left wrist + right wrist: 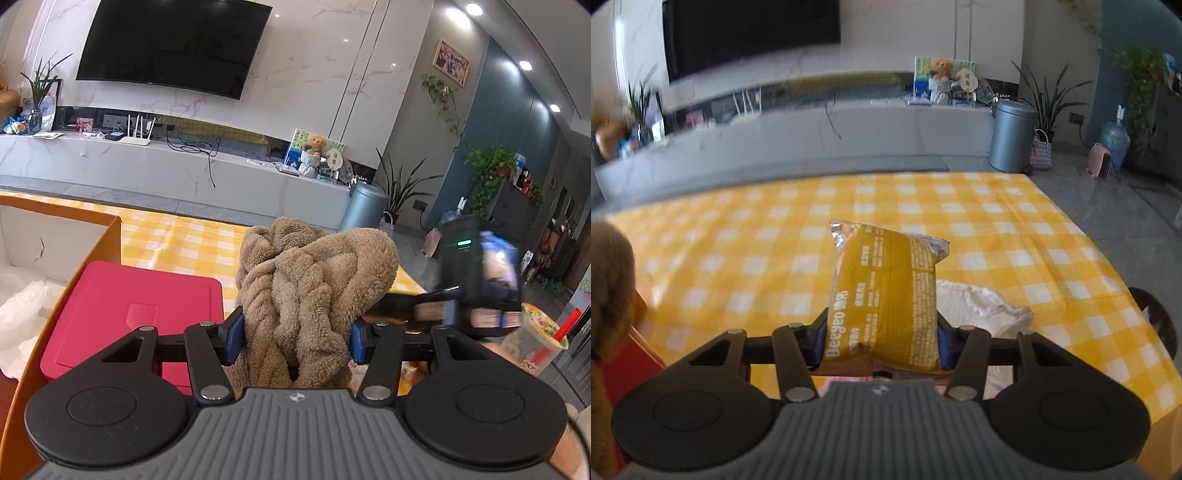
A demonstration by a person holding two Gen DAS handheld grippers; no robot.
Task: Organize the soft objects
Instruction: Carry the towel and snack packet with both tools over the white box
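Observation:
My left gripper [297, 341] is shut on a brown fluffy knotted plush [310, 291], which bulges up and forward between its blue pads [234, 338]. It hangs above a table with a yellow checked cloth [177, 240]. In the right wrist view my right gripper [882, 345] is shut on a soft yellow packet of wipes [886, 295], lifted over the yellow checked cloth [738, 236]. The brown plush [609, 288] shows at that view's left edge. The right gripper's body [476, 280] appears blurred to the right of the plush in the left wrist view.
A pink lidded box [136, 306] sits left of the plush inside an orange cardboard box [107, 229] with white wrapping. A white cloth [982, 302] lies on the table under the packet. A drink cup with a red straw [543, 336] stands at right.

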